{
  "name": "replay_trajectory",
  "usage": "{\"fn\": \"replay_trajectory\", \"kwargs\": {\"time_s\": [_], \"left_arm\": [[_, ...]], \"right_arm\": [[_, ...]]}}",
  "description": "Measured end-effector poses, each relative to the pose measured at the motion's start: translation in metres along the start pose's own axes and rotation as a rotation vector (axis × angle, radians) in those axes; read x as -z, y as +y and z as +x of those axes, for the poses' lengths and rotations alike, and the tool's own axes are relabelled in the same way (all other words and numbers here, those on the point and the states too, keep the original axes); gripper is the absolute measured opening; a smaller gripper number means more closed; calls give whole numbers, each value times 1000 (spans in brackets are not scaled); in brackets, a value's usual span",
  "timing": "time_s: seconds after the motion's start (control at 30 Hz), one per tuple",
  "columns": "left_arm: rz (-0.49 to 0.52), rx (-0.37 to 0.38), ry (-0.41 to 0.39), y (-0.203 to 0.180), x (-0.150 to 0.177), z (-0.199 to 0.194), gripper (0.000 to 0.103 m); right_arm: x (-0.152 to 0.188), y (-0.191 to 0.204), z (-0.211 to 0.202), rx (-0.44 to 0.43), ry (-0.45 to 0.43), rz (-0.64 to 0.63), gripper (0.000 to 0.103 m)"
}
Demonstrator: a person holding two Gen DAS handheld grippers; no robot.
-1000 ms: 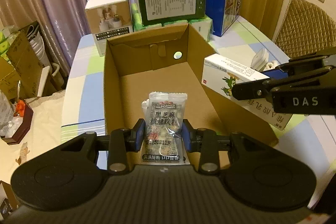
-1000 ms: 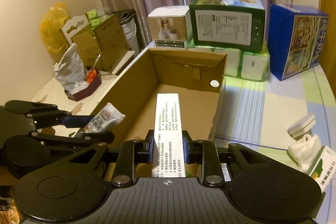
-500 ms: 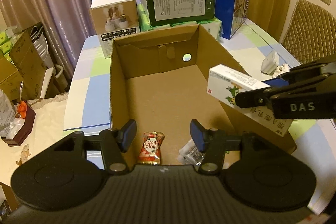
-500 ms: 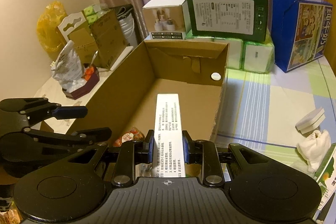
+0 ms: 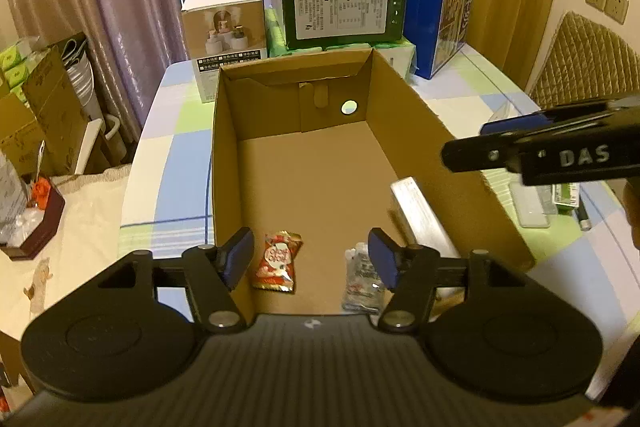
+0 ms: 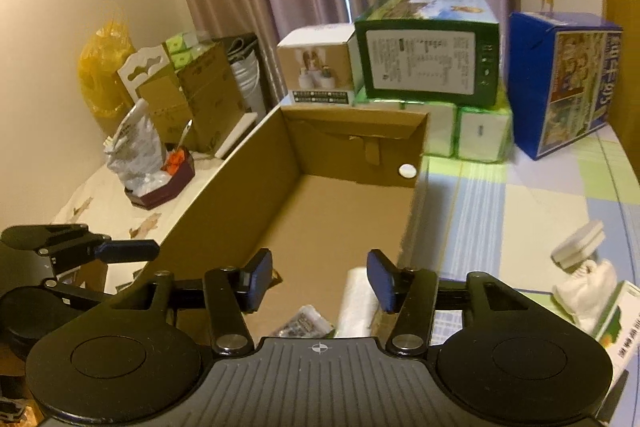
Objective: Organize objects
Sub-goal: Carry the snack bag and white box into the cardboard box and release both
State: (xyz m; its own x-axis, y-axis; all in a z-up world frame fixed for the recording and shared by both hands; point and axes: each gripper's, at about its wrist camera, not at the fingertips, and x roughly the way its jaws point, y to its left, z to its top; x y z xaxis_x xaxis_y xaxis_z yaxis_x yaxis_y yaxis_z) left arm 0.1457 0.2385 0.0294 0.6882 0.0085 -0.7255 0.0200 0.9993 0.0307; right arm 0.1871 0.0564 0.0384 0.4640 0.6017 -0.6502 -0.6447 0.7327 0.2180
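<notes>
Carton on the table holds a red candy, a clear packet and a white box along its right wall | left gripper wide, empty, above candy and packet | right gripper wide, empty, over white box.

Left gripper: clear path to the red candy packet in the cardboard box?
Probably yes. The left gripper is open right above the red candy packet, which lies alone on the cardboard box floor, nothing between.
</notes>
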Motion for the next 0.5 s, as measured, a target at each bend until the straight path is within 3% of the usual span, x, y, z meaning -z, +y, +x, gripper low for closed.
{"fn": "replay_trajectory", "kwargs": {"time_s": [0.5], "left_arm": [[-46, -12, -40, -32, 24, -65, 83]], "right_arm": [[47, -1, -94, 55, -54, 26, 89]]}}
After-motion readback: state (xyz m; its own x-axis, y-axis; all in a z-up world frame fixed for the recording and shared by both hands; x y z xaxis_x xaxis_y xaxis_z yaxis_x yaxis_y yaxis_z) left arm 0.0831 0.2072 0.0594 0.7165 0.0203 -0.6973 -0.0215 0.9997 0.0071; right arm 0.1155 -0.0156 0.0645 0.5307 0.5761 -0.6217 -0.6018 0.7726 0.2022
